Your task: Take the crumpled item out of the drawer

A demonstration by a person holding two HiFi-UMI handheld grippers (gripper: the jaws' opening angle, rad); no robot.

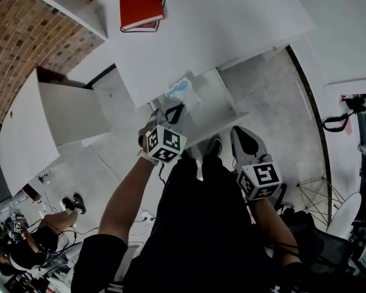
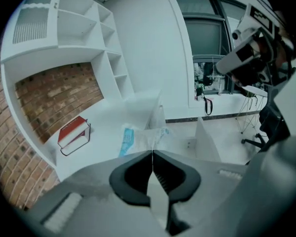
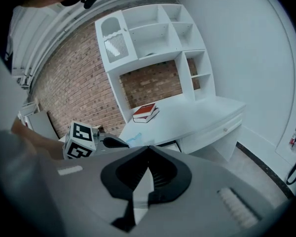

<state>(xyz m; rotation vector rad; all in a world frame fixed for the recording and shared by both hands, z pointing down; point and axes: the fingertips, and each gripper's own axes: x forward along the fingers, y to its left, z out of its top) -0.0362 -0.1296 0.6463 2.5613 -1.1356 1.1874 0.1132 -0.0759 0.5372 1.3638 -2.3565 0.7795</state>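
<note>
Right gripper: the right gripper [image 1: 239, 133] sits closest to the body, to the right of the drawer front. It slants down, and its jaws are pressed together with nothing between them. It looks idle.
Left arm: the bare left forearm [image 1: 125, 194] reaches forward from the torso. The wrist is angled so the left gripper [image 1: 175, 112] points down and forward at the drawer's mouth.
Left jaws: they are closed to a hairline, and the tips appear to pinch an edge of the crumpled item [image 2: 138, 138].
Crumpled item: it is a thin clear-and-blue wrapper [image 1: 183, 91] just past the left tips. It sits level with the desk edge, over the open drawer [image 1: 229, 102], and seems clear of the drawer floor.
Step in hand: lifting the wrapper out. By my reading the task is nearly done.
Doing it well: hold the pinch firm, since the film is thin and could slip. Draw it up and back toward the body, clear of the desk edge overhead so it does not snag. Release only once it is clear of the drawer.
Desk: the white desk [image 1: 232, 23] lies beyond, and the red book [image 1: 140, 5] on it is well apart from the wrapper.
Far: a brick wall [image 1: 18, 54].
</note>
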